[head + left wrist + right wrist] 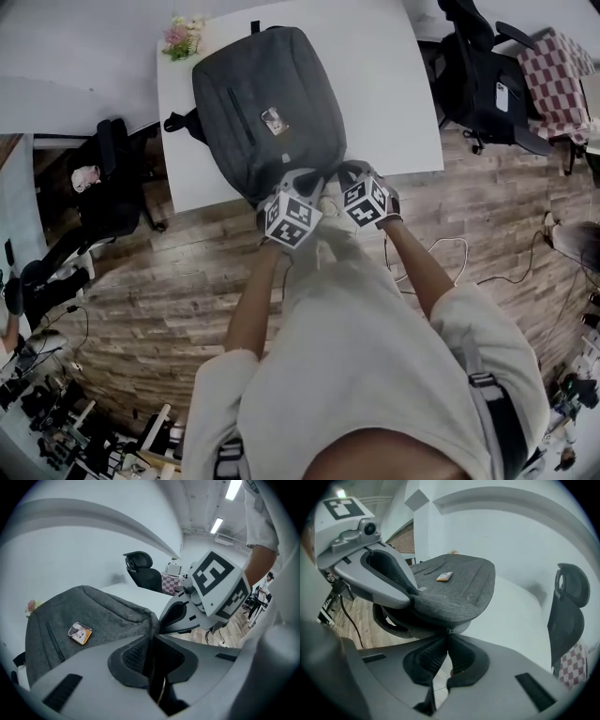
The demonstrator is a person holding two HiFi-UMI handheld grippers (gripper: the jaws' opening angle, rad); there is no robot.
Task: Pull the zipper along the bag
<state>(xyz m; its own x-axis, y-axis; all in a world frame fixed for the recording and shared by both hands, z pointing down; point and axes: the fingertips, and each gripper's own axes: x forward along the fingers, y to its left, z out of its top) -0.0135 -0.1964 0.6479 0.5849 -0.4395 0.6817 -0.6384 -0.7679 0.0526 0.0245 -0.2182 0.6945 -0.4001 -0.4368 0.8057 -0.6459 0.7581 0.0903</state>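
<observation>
Head view: grey backpack [267,103] on white table [394,94]. Left gripper [152,639] nearly closed, pinching backpack's near edge; right gripper [447,637] beside it, clamped on zipper pull [448,631].

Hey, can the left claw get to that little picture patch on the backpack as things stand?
Probably not yet: the left claw is clamped on the backpack's near edge. Nothing lies over the patch, so once freed it likely could.
</observation>
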